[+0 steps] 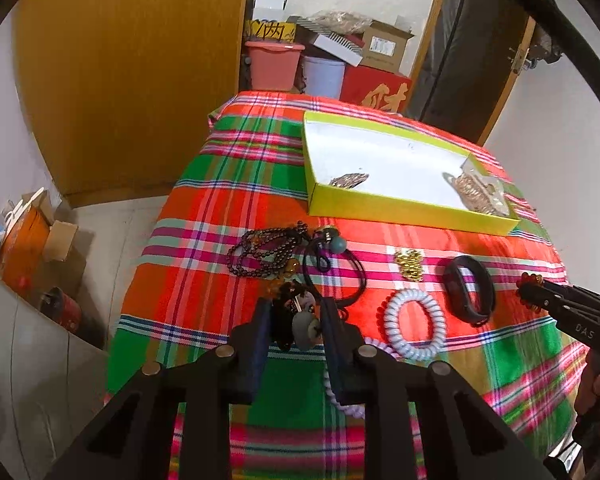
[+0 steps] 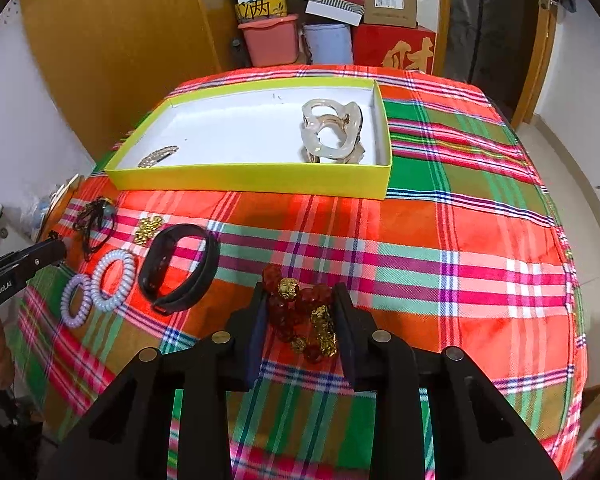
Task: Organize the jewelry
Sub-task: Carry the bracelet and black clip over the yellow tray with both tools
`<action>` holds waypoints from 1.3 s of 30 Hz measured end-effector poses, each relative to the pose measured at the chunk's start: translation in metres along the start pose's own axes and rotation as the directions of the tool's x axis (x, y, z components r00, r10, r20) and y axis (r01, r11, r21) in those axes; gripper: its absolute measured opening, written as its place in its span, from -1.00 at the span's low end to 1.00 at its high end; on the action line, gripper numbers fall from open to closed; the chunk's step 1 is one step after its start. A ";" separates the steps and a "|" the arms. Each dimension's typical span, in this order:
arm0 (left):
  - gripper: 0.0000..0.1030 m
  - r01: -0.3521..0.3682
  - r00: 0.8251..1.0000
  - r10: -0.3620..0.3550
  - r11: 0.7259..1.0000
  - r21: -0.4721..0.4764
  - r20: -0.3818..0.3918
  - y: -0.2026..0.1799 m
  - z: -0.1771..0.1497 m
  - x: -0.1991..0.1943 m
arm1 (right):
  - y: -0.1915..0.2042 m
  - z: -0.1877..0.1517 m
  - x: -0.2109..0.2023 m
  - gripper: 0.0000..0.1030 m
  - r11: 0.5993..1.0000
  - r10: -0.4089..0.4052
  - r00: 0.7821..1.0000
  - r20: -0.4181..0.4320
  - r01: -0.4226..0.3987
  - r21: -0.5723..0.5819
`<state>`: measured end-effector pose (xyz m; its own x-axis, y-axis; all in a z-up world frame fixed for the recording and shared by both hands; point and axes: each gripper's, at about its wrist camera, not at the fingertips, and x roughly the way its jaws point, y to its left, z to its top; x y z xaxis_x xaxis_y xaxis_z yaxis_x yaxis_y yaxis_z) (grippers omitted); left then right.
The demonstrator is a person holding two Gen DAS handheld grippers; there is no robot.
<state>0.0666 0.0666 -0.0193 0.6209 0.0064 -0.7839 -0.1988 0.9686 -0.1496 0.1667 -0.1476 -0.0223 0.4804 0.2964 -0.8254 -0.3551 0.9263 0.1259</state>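
Observation:
A yellow-green box (image 1: pixel 400 205) (image 2: pixel 252 179) with a white floor stands on the plaid cloth and holds a gold hair clip (image 1: pixel 349 180) (image 2: pixel 158 156) and a clear hair claw (image 2: pixel 332 130) (image 1: pixel 478 194). My left gripper (image 1: pixel 296 312) is shut on a dark bead necklace (image 1: pixel 260 254) with a grey pendant (image 1: pixel 306 326). My right gripper (image 2: pixel 300 308) is shut on a red and gold bead bracelet (image 2: pixel 300 312), also seen in the left wrist view (image 1: pixel 530 280). On the cloth lie a black band (image 1: pixel 469 289) (image 2: pixel 180 266), white coil ties (image 1: pixel 414 322) (image 2: pixel 114 274), a gold piece (image 1: pixel 409 264) (image 2: pixel 148 229) and black hair ties (image 1: pixel 336 276) (image 2: pixel 94 228).
The plaid cloth (image 2: pixel 440 260) covers a small table. Behind it stand a pink bin (image 2: pixel 270 38), a blue bucket (image 2: pixel 328 42), a red box (image 2: pixel 396 50) and cardboard boxes. A wooden wardrobe (image 1: pixel 132 60) is at the left, a door (image 2: pixel 496 20) at the right. Boxes sit on the floor left (image 1: pixel 32 240).

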 end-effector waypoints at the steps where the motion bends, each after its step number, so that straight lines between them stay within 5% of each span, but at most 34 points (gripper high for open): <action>1: -0.52 0.005 1.000 -0.005 1.000 -0.001 0.004 -0.001 0.000 -0.003 | 0.001 0.000 -0.003 -0.38 1.000 0.001 1.000 0.004 -0.001 0.001; 24: -0.52 0.079 0.995 -0.081 0.996 0.045 0.050 -0.029 0.011 -0.040 | 0.007 0.007 -0.048 -0.38 0.999 0.043 0.995 0.091 -0.045 0.012; 39: -0.52 0.088 0.993 -0.097 0.989 0.120 0.069 -0.050 0.068 -0.005 | -0.003 0.065 -0.022 -0.38 0.999 0.043 0.992 0.121 -0.042 -0.014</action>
<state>0.1251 0.0350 0.0330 0.6878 -0.0701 -0.7225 -0.0513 0.9881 -0.1447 0.2094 -0.1419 0.0319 0.5580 0.3620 -0.7467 -0.3863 0.9097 0.1523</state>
